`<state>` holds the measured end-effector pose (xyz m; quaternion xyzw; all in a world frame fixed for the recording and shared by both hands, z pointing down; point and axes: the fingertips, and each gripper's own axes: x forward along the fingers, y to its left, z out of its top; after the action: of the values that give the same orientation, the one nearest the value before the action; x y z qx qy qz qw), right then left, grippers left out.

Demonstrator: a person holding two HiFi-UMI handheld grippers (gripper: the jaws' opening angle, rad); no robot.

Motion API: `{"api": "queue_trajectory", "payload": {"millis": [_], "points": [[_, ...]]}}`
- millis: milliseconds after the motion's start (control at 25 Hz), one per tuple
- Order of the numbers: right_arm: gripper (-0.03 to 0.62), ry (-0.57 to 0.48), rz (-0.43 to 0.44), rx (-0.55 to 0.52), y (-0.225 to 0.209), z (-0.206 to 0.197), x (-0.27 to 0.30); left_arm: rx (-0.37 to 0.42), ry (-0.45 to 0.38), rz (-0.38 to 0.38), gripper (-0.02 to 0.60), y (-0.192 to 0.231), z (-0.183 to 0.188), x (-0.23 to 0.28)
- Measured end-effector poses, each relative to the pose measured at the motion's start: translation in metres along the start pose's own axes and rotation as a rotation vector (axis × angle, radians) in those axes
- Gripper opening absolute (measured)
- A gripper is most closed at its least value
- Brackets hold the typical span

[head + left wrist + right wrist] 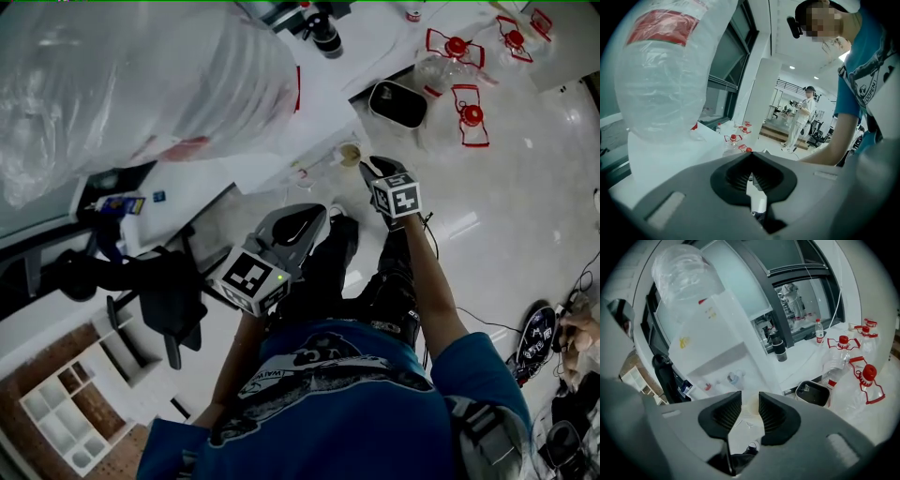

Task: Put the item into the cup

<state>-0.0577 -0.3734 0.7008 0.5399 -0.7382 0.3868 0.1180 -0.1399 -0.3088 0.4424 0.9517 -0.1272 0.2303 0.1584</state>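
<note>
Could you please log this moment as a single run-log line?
left hand-held gripper: shut, empty | right hand-held gripper: open, empty | cup: by right gripper, at table edge

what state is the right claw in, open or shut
Open. The jaws of the right claw stand apart with a clear gap, gripping nothing.

The cup [350, 154] was seen only in part in the head view — one side was covered by the right gripper [377, 169], and its contents were too small to be told. The plastic bag [122, 75] was cut off by the top and left edges.
</note>
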Motion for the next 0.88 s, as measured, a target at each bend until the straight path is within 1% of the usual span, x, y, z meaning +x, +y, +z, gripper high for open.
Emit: {"api": "queue_trajectory", "payload": {"millis": [160,320,480,600,720,880], "points": [[0.107,-0.027,0.037,0.001,0.007,0.004,-0.048,0.012,-0.010,0.008,0.014,-0.017,0.003,0.013],[0.107,-0.051,0.080,-0.022,0.018,0.012,-0.102,-0.015,-0.032,0.029,0.014,-0.037,0.008,0.030],[0.107,-0.093,0.099,-0.070,0.027,0.023,-0.156,-0.025,-0.073,0.063,0.012,-0.054,0.009,0.044],[0.106,-0.114,0.129,-0.112,0.030,0.031,-0.193,-0.049,-0.115,0.088,0.012,-0.068,0.008,0.056],[0.106,-0.132,0.157,-0.153,0.034,0.038,-0.226,-0.063,-0.146,0.096,0.012,-0.087,0.009,0.062],[0.106,-0.200,0.187,-0.157,0.045,0.056,-0.260,-0.056,-0.173,0.102,0.012,-0.104,0.012,0.061]]}}
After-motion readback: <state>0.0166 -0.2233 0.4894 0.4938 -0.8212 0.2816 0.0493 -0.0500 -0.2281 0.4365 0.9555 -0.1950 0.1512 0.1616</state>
